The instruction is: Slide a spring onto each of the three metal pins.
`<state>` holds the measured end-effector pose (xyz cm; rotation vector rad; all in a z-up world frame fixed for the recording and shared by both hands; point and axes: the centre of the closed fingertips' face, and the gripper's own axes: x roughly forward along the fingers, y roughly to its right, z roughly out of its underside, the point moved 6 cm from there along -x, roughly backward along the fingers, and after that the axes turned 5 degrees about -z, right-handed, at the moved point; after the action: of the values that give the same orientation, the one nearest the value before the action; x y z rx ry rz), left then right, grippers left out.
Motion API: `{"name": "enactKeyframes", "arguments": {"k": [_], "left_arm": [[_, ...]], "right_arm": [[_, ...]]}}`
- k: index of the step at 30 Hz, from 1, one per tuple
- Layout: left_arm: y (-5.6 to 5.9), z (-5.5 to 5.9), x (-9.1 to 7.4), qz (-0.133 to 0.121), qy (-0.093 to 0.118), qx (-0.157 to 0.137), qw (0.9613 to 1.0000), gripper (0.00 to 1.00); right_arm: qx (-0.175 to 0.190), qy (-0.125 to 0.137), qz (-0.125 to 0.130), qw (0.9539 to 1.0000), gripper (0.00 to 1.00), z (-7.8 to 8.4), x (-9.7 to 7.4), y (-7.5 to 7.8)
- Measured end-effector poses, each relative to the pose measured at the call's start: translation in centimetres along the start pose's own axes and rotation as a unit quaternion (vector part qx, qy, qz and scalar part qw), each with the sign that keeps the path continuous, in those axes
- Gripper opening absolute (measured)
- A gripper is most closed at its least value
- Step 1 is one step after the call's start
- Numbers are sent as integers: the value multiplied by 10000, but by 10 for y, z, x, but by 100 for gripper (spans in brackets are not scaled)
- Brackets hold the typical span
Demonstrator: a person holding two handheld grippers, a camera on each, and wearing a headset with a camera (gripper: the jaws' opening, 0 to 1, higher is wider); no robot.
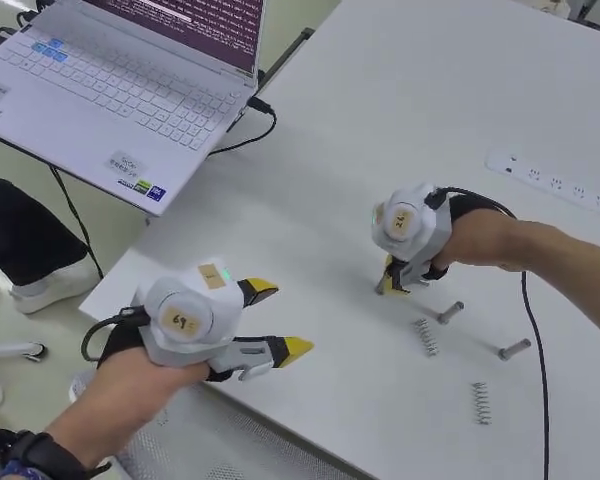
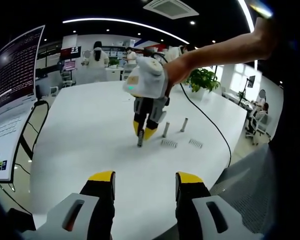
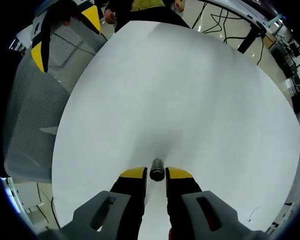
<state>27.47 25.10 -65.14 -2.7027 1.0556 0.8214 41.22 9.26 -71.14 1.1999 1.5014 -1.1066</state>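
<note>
First pin: right claw (image 1: 391, 284) pinches a pin (image 3: 157, 170) upright on the bench (image 1: 400, 120), centre right; left claw (image 1: 279, 318) gapes empty, lower left. Next, probably, bring a spring (image 1: 426, 337) over its tip

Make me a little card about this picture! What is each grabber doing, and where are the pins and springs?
left gripper: jaws open, holding nothing, over the near edge of the table
right gripper: jaws shut on a pin, held upright at the table top
other pins: two, standing, bare
springs: two, lying flat beside those pins
spring on the held pin: too hard to tell
laptop: open, at the far left
</note>
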Motion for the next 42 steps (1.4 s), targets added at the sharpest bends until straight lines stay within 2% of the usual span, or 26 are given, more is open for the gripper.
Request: {"name": "enactKeyframes", "arguments": {"k": [6, 11, 15, 23, 30, 38, 42], "left_arm": [[3, -3, 2, 49, 4, 49, 10000, 43], [6, -3, 3, 94, -2, 74, 9999, 44], [9, -3, 2, 121, -18, 93, 9999, 45], [11, -5, 2, 121, -11, 97, 9999, 48], [13, -5, 0, 130, -4, 101, 9999, 52], [12, -5, -1, 101, -9, 51, 9999, 54], [12, -6, 0, 76, 6, 55, 10000, 54]], "right_arm": [[17, 19, 36, 10000, 18, 4, -9, -5], [44, 31, 223, 9997, 23, 9, -14, -4], [111, 116, 424, 9990, 26, 10, -23, -4], [262, 278, 675, 9970, 29, 15, -33, -8], [445, 415, 804, 9949, 32, 19, -36, -19], [796, 715, 981, 9894, 34, 23, -40, -33], [1022, 812, 1133, 9850, 34, 29, -40, -38]]}}
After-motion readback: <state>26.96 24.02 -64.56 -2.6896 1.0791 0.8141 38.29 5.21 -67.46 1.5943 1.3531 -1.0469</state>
